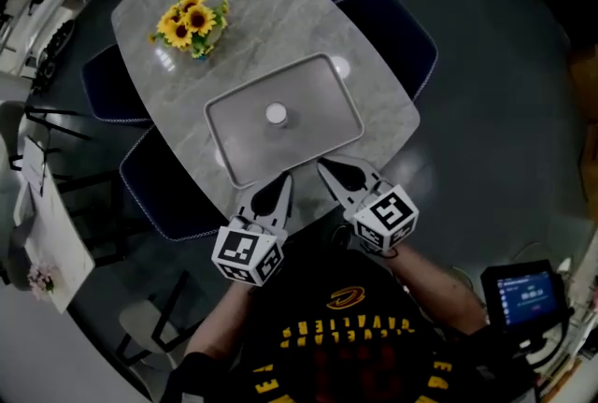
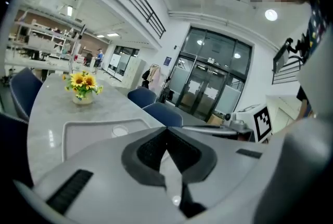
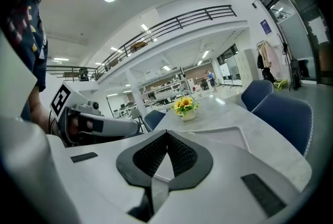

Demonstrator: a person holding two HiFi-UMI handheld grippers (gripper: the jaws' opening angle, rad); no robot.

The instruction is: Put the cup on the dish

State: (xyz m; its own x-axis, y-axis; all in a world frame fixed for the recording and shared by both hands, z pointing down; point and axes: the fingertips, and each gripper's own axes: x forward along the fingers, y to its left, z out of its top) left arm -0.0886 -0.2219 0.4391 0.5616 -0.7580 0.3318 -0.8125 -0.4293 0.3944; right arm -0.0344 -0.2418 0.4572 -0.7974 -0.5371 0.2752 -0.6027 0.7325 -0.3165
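Head view: the left claw (image 1: 285, 179) and the right claw (image 1: 322, 165) are seen side by side, their tips reaching just over the near rim of the grey rectangular dish (image 1: 234, 125), which is laid on the marbled table (image 1: 280, 18). Both claws are closed and empty: in the left gripper view and in the right gripper view the dark ribbed pads are brought together at the tips, with nothing caught between them. The small white cup (image 1: 276, 114) is found inside the dish, near its middle, ahead of both claws and apart from them; from the left claw it is seen ahead and a little to the left. Nothing else is held by the dish. Further ahead, beyond the dish's far rim, a bunch of sunflowers (image 1: 192, 22) is contained in a small pale vase (image 2: 82, 97) set on the table; it is seen ahead and to the left of the left claw, and almost straight ahead of the right claw. Dark blue chairs (image 1: 392, 36) are drawn up to the table beyond the claws. Each claw's marker cube is shown at the end nearest the person.
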